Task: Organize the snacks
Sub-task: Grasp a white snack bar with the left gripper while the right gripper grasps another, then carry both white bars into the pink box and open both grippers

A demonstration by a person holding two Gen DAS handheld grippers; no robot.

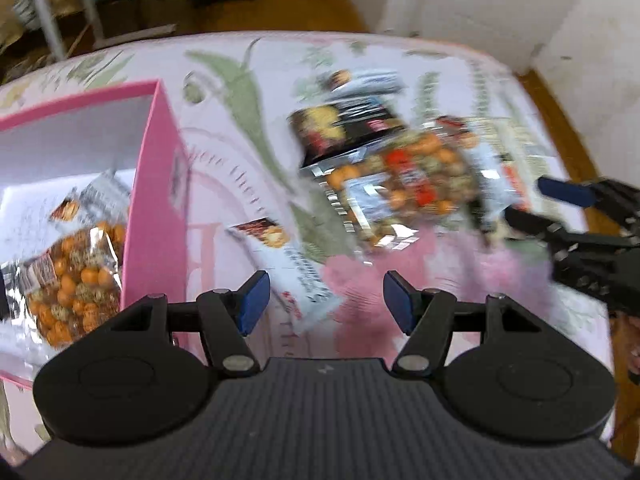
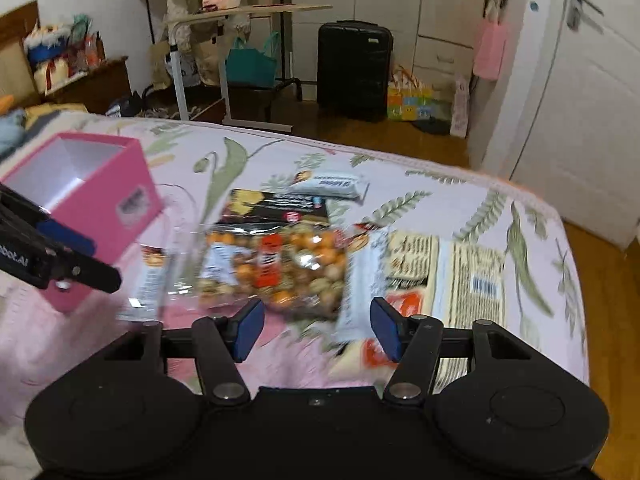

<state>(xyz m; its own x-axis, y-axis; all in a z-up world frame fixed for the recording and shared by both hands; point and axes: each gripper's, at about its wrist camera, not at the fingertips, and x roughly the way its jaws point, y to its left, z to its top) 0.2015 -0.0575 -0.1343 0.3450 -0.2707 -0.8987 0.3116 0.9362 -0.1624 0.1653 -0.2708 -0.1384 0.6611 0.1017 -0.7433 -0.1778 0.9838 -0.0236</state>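
Observation:
My left gripper hovers open over the bedspread, and a white snack bar lies on the cloth below its left finger. To its left stands an open pink box with a bag of orange and green nuts inside. My right gripper is open above a clear bag of nuts and a white bar, with nothing between its pads. A black packet and another white bar lie farther back. Both views are motion blurred.
Cream packets with a barcode lie right of the right gripper. The bed's edge drops to a wooden floor on the right. A black suitcase and a small table stand beyond the bed.

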